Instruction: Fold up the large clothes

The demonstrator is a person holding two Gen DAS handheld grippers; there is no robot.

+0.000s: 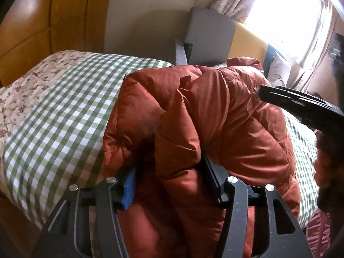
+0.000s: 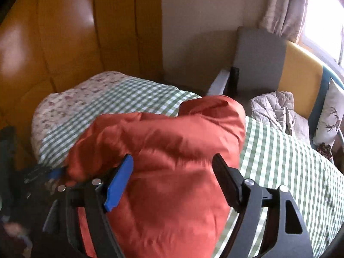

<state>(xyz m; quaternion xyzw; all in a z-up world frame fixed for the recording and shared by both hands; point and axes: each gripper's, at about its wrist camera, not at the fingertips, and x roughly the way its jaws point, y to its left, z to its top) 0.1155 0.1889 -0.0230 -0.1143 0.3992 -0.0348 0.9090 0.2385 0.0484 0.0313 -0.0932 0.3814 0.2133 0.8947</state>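
A puffy orange jacket (image 1: pixel 215 111) lies bunched on a green-and-white checked bed cover (image 1: pixel 64 118). In the left wrist view a thick fold of it fills the gap between my left gripper's (image 1: pixel 169 178) blue and black pads, which are shut on it. The right gripper (image 1: pixel 301 105) shows there as a black curved part over the jacket's right side. In the right wrist view, which is blurred, the jacket (image 2: pixel 172 133) bulges up between the wide-apart fingers of my right gripper (image 2: pixel 172 182), which is open. The left gripper (image 2: pixel 49 174) sits at the jacket's left edge.
The bed cover (image 2: pixel 290 161) has a floral strip at its far end. Behind the bed stand a grey chair (image 2: pixel 258 64), a quilted beige garment (image 2: pixel 273 107) and a deer-print pillow (image 2: pixel 331 118). A yellow wardrobe (image 1: pixel 43 21) fills the left. A bright curtained window (image 1: pixel 290 10) is at right.
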